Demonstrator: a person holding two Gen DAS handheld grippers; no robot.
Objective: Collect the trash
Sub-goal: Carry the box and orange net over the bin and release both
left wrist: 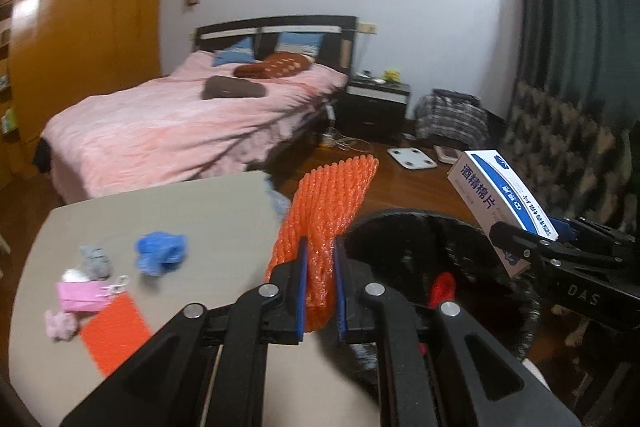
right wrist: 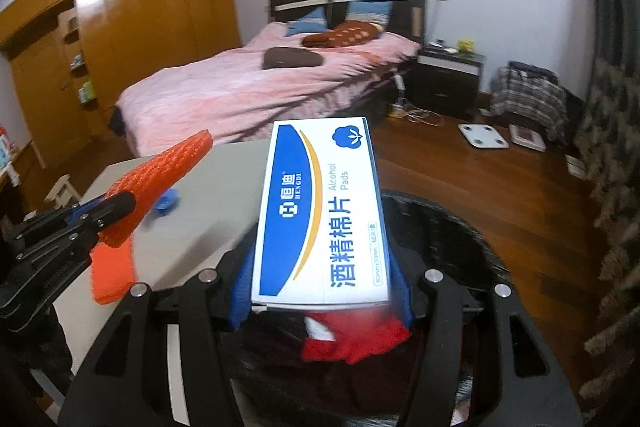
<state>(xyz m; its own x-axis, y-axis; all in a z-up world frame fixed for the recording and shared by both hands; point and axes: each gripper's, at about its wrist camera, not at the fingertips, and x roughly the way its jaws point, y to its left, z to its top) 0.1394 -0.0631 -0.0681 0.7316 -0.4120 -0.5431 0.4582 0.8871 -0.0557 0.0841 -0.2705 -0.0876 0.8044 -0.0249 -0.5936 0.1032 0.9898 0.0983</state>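
Observation:
My left gripper (left wrist: 320,287) is shut on an orange foam net sleeve (left wrist: 332,207), held at the table's right edge beside a black trash bin (left wrist: 420,239). It also shows in the right wrist view (right wrist: 160,179). My right gripper (right wrist: 320,291) is shut on a white and blue alcohol pads box (right wrist: 320,211), held above the black bin (right wrist: 448,235). The box also shows in the left wrist view (left wrist: 500,203). A red item (right wrist: 356,339) lies inside the bin. On the grey table (left wrist: 200,219) lie a crumpled blue piece (left wrist: 160,251), a flat orange sheet (left wrist: 116,331), a pink packet (left wrist: 80,297) and grey scraps (left wrist: 96,259).
A pink bed (left wrist: 192,123) stands behind the table. A dark nightstand (left wrist: 376,107), a white scale (left wrist: 412,158) and a plaid bag (left wrist: 452,115) are on the wooden floor. A patterned chair (left wrist: 560,147) is at the right, a wooden wardrobe (left wrist: 80,39) at the left.

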